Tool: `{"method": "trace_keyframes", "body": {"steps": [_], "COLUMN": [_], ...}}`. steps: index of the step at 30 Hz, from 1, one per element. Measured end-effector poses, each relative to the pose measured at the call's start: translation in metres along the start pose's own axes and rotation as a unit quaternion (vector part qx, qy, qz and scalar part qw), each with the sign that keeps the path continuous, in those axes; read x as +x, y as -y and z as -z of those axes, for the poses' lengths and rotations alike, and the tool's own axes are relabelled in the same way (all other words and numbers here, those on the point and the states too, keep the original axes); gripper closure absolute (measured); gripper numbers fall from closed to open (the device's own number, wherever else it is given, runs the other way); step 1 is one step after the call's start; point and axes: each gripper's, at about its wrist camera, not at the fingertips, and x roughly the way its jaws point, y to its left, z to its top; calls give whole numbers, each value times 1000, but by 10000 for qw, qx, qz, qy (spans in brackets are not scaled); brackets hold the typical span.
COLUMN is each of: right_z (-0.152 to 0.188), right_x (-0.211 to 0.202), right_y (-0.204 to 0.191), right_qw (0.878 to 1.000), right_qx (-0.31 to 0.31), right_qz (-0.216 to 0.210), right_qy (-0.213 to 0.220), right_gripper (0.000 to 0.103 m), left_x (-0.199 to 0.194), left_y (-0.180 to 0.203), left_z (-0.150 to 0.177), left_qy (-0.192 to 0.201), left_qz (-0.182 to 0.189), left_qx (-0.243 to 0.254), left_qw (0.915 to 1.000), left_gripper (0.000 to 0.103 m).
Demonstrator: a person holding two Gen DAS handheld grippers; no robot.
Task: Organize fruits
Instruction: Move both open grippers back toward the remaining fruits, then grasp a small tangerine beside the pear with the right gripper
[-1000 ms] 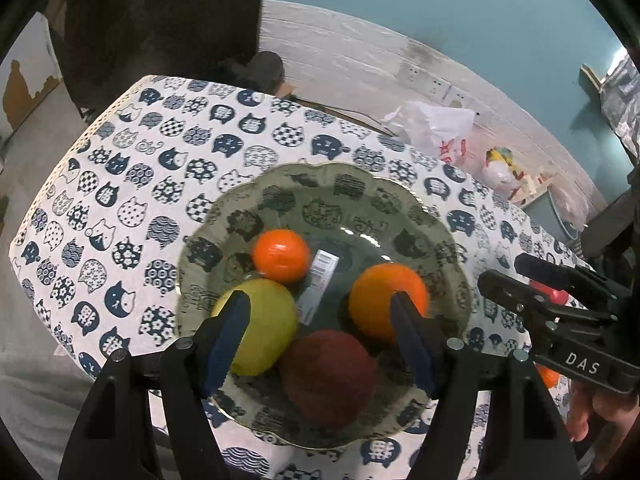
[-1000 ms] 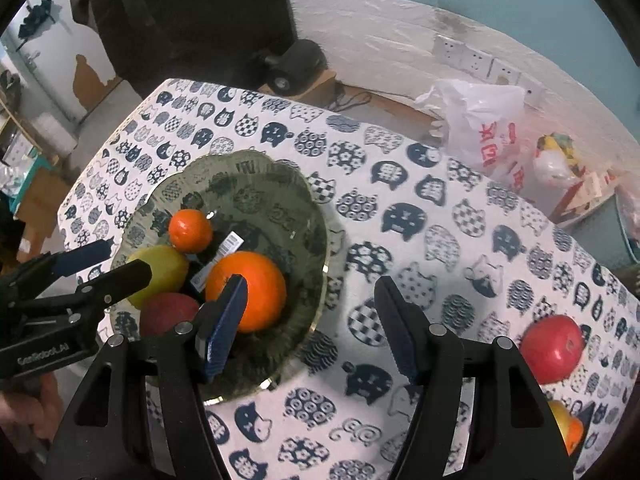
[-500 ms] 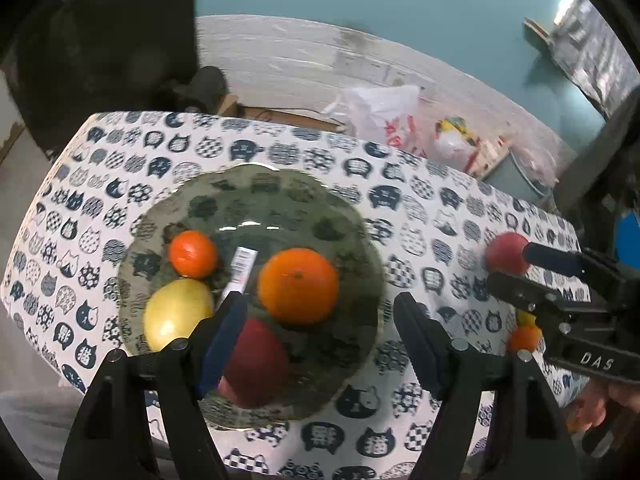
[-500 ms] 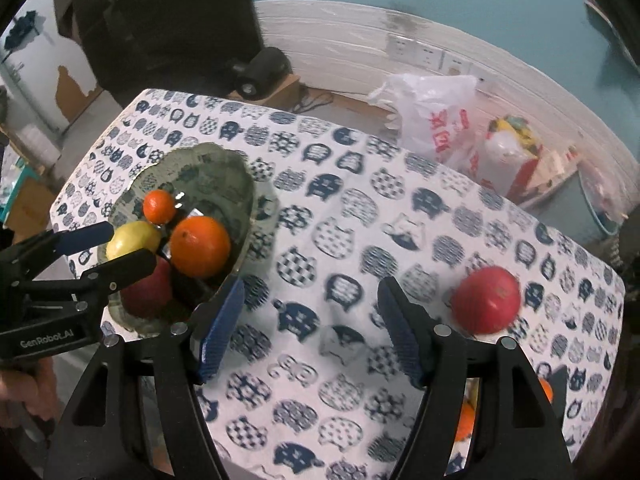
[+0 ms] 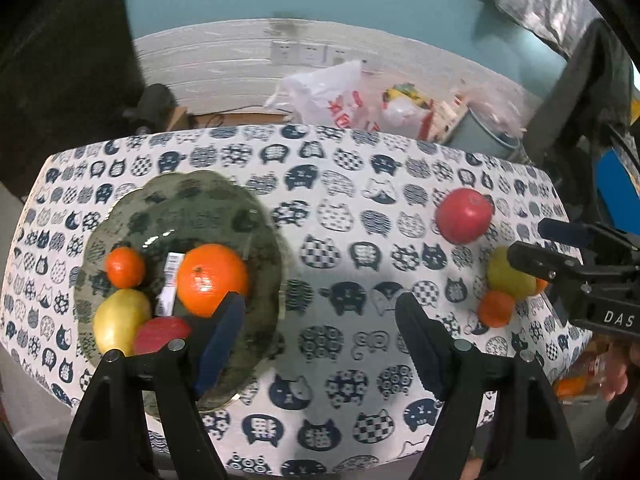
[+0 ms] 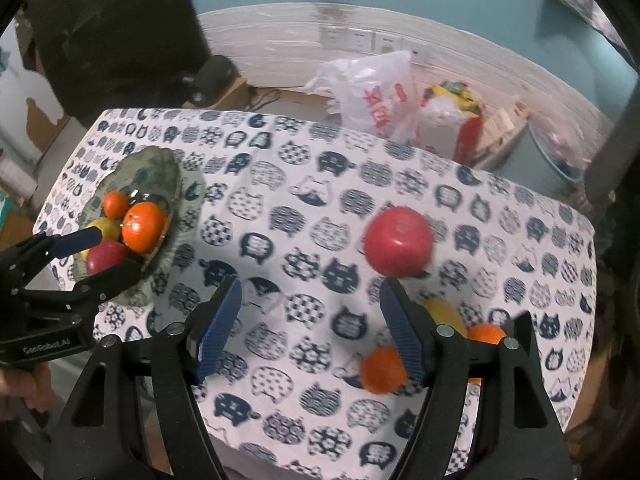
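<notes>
A green patterned plate (image 5: 180,188) on the left of the table holds a large orange (image 5: 212,278), a small orange (image 5: 125,267), a yellow-green fruit (image 5: 120,320) and a red apple (image 5: 162,334). My left gripper (image 5: 320,308) hovers over bare cloth just right of the plate, its jaws opening with nothing between them. Loose on the right lie a red apple (image 6: 400,240), an orange (image 6: 382,370), a yellow fruit (image 6: 444,312) and another orange (image 6: 486,334). My right gripper (image 6: 311,292) hangs left of and nearer than that apple, jaws opening and empty.
The table wears a white cloth with navy cat faces (image 5: 340,208). Beyond its far edge, white plastic bags (image 6: 376,92) and clutter sit on the floor against a white baseboard and teal wall. A dark cabinet (image 6: 112,20) stands at the back left.
Both grippers have swung to the right, away from above the plate toward the loose fruit. Both pairs of jaws stand wider than before. The fruit has not moved.
</notes>
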Motion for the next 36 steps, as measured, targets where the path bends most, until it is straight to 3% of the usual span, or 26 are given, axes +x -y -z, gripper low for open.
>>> {"method": "trace_keyframes", "body": {"steps": [15, 24, 36], "right_z": [54, 79, 83], "right_x": [15, 44, 72], "right_y": [58, 60, 61], "right_qw": [9968, 9928, 9885], "right_qx": [637, 890, 1109], "right_qz": [142, 183, 217], "right_qy": [-456, -780, -1001], "right_gripper": [29, 29, 34], "left_x": [35, 57, 73], "left_y": [62, 76, 75], "left_z": [15, 28, 34], "left_qy": [-460, -571, -712], "left_qz": [89, 43, 29], "left_qx": [693, 948, 988], "left_qw": [9965, 9938, 9926], "left_gripper": [23, 23, 23]}}
